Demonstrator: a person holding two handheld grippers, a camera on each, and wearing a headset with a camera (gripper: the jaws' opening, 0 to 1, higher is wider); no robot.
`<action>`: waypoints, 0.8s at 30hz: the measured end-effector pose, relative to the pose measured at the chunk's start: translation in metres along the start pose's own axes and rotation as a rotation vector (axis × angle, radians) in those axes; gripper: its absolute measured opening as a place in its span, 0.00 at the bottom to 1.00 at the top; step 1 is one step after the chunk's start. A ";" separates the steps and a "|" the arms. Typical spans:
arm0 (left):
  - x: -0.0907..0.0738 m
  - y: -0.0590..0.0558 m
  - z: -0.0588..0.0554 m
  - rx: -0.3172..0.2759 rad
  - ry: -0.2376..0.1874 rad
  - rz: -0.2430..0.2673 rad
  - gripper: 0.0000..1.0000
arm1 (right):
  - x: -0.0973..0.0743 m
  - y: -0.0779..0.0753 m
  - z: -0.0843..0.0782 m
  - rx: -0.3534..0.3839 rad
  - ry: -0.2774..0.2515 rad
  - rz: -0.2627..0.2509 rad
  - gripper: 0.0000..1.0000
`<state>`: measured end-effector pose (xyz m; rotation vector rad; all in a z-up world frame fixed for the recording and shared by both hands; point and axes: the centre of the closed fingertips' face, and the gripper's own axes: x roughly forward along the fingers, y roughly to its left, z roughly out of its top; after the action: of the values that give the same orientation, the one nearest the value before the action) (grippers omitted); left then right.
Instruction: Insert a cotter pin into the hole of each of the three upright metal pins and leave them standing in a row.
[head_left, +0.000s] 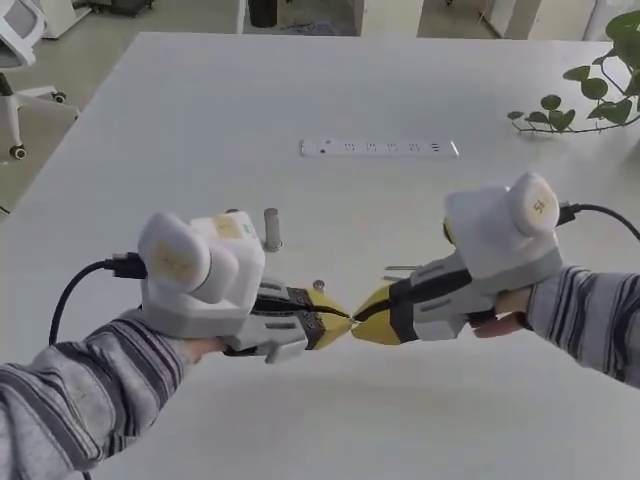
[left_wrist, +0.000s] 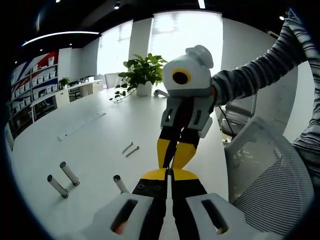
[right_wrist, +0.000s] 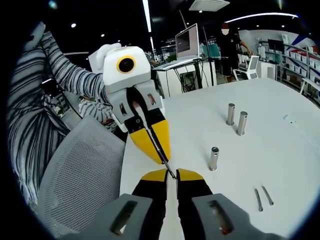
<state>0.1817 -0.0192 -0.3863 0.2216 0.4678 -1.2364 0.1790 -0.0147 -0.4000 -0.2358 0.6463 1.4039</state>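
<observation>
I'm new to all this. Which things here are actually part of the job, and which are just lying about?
For the job: three metal pins, two loose cotter pins, held cotter pin, left tool, right tool.
Just lying about: power strip, plant, mesh chair.

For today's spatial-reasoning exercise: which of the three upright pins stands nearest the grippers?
The lone pin, standing apart on its own; the other two pins stand side by side farther back.
</observation>
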 end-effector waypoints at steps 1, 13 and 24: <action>0.000 0.000 0.000 -0.001 0.000 -0.002 0.00 | 0.000 -0.001 0.000 -0.003 0.003 -0.002 0.01; 0.001 0.000 -0.007 -0.021 -0.014 0.010 0.00 | -0.002 -0.001 -0.004 -0.090 0.071 -0.011 0.00; 0.000 0.005 -0.012 -0.017 0.003 0.036 0.01 | 0.004 0.005 -0.004 -0.245 0.148 -0.020 0.00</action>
<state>0.1835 -0.0130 -0.3969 0.2164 0.4751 -1.1970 0.1730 -0.0125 -0.4047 -0.5431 0.5907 1.4551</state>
